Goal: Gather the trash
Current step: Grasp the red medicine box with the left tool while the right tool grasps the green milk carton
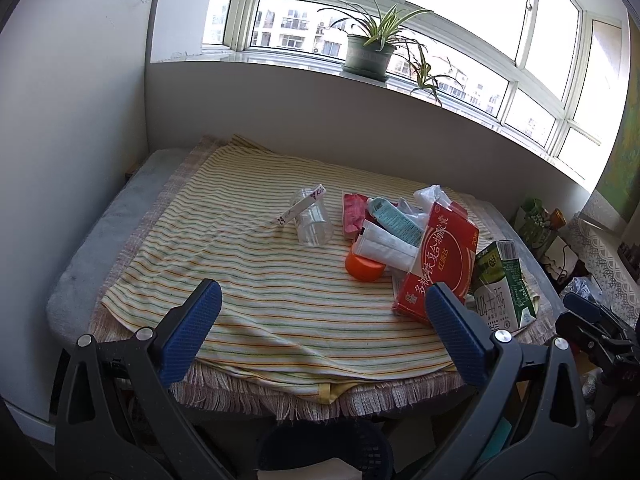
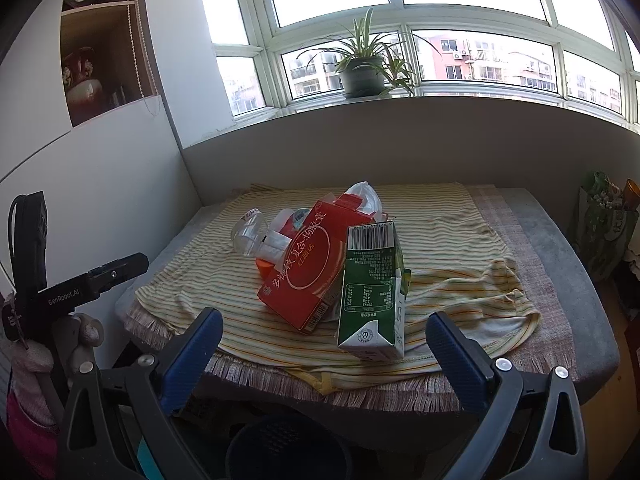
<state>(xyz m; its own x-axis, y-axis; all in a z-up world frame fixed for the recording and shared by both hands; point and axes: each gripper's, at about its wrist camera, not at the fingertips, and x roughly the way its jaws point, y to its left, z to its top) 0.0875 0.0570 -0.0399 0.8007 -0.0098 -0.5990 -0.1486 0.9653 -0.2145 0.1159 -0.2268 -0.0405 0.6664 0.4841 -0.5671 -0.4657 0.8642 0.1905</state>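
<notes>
A heap of trash lies on the striped cloth [image 1: 256, 292]. In it are a red box [image 1: 438, 256] [image 2: 308, 268], a green milk carton [image 1: 506, 284] [image 2: 372, 292], a clear plastic cup [image 1: 312, 216] [image 2: 250, 230], an orange lid [image 1: 365, 267], a white tube [image 1: 386, 249], a teal tube [image 1: 394, 218] and a pink packet [image 1: 354, 214]. My left gripper [image 1: 326, 320] hovers open at the table's near edge, left of the box. My right gripper [image 2: 326, 344] is open too, with the milk carton just beyond its fingers. Neither holds anything.
A dark mesh bin [image 1: 324, 454] [image 2: 288, 446] sits on the floor below the table's near edge. A potted plant [image 1: 370, 50] stands on the window sill behind. A white cabinet [image 1: 68, 120] flanks the left; cluttered bags [image 1: 538, 222] lie to the right.
</notes>
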